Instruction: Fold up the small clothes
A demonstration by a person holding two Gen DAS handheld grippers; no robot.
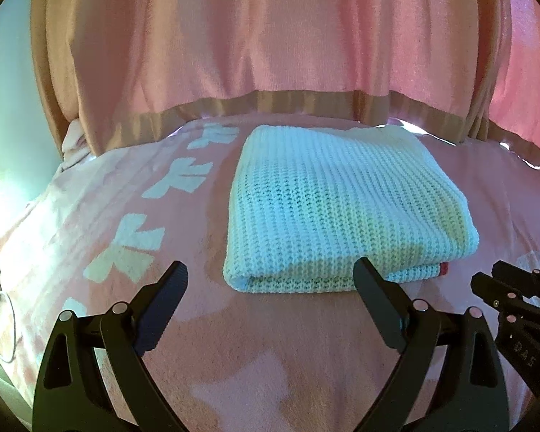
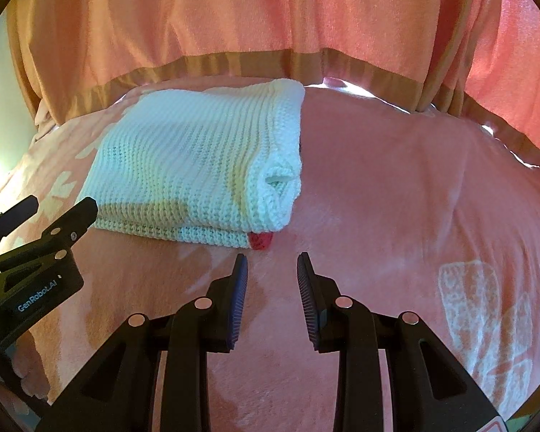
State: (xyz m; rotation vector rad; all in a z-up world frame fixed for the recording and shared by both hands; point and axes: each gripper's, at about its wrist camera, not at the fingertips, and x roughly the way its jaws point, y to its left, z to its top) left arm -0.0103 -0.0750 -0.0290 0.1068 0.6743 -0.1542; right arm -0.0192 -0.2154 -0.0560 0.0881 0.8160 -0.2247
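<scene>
Folded white chunky-knit garment (image 1: 338,205) flat on pink plush blanket (image 2: 396,180). Left gripper (image 1: 270,280) spread wide, empty. Right gripper (image 2: 272,262) partly parted, grasping nothing, just short of garment's edge.

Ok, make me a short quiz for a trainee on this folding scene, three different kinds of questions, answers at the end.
1. True or false: the white knitted garment lies folded on the pink blanket.
2. Which gripper has the wider jaws: A) left gripper B) right gripper?
3. Fill in: the small tab at the garment's near corner is coloured ____.

Key: 1 true. 2 A; neither holds anything. 3 red.
</scene>
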